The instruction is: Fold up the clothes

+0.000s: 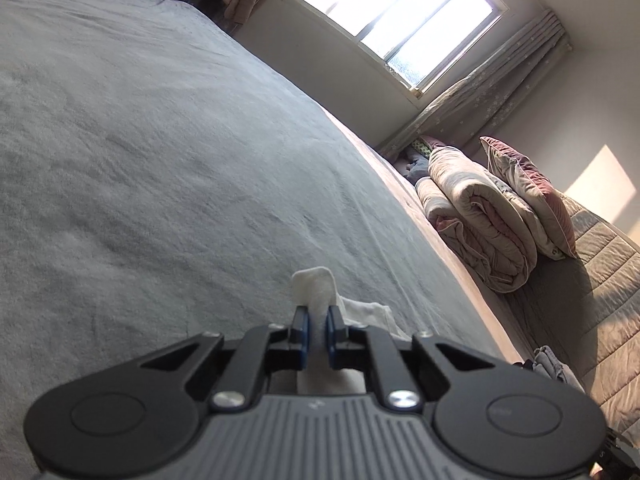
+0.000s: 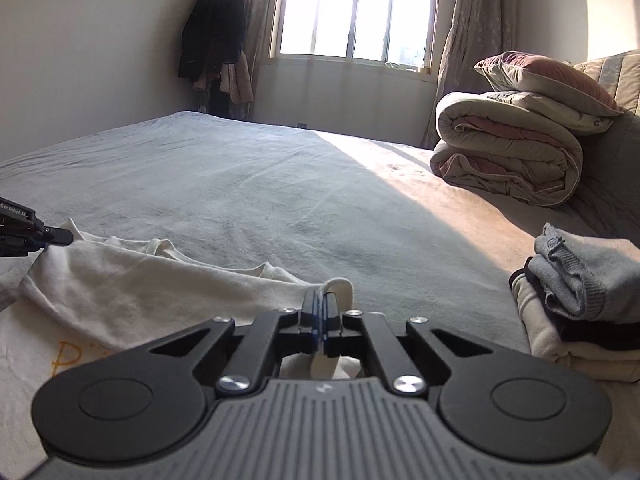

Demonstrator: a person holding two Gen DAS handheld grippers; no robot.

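A white garment (image 2: pixel 132 280) with orange lettering lies spread on the grey bed sheet (image 2: pixel 248 184) in the right wrist view. My right gripper (image 2: pixel 320 304) is shut on a fold of its white edge near the front. In the same view my left gripper (image 2: pixel 64 237) pinches the garment's far left corner. The left wrist view shows that gripper (image 1: pixel 317 316) shut on a strip of the white garment (image 1: pixel 316 286) sticking up between its pads, with the bed sheet (image 1: pixel 140 140) beyond.
A stack of folded clothes (image 2: pixel 580 300), grey on top, sits at the right. A rolled duvet (image 2: pixel 508 156) and pillow (image 2: pixel 540 76) lie against the headboard. Dark coats (image 2: pixel 212 32) hang in the far corner beside the window (image 2: pixel 356 8).
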